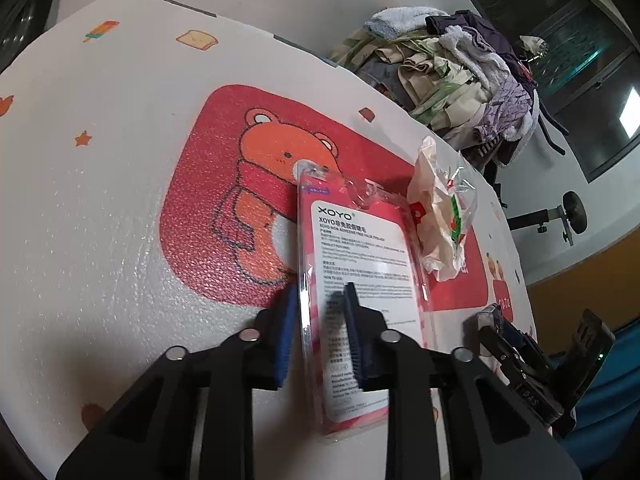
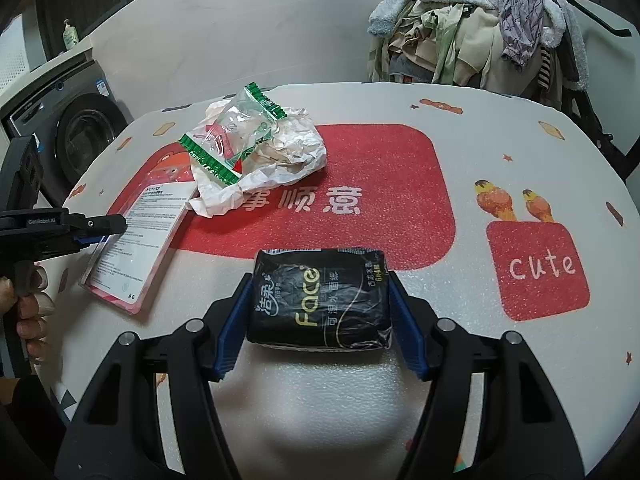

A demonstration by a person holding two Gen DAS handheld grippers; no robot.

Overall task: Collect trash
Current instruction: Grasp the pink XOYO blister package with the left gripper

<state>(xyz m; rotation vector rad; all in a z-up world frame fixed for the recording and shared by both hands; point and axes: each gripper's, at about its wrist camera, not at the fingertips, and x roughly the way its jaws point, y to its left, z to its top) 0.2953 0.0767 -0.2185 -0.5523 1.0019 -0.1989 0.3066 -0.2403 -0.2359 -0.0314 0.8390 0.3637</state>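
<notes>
A clear blister pack with a pink card and white label (image 1: 360,264) lies tilted on the table, and my left gripper (image 1: 320,288) is shut on its near left edge, one blue pad on each face. From the right wrist view that pack (image 2: 136,248) sits left of centre with the left gripper (image 2: 116,224) on its edge. My right gripper (image 2: 320,276) is shut on a black tissue pack (image 2: 320,300), its blue pads against both sides. A crumpled white paper (image 2: 288,152) and a clear wrapper with green edges (image 2: 232,136) lie together beyond.
The table (image 2: 520,160) wears a white padded cover with red cartoon panels. Clothes are piled on a chair (image 2: 480,20) behind it. A washing machine (image 2: 80,132) stands at the left. A person's hand (image 2: 28,308) holds the left gripper's handle.
</notes>
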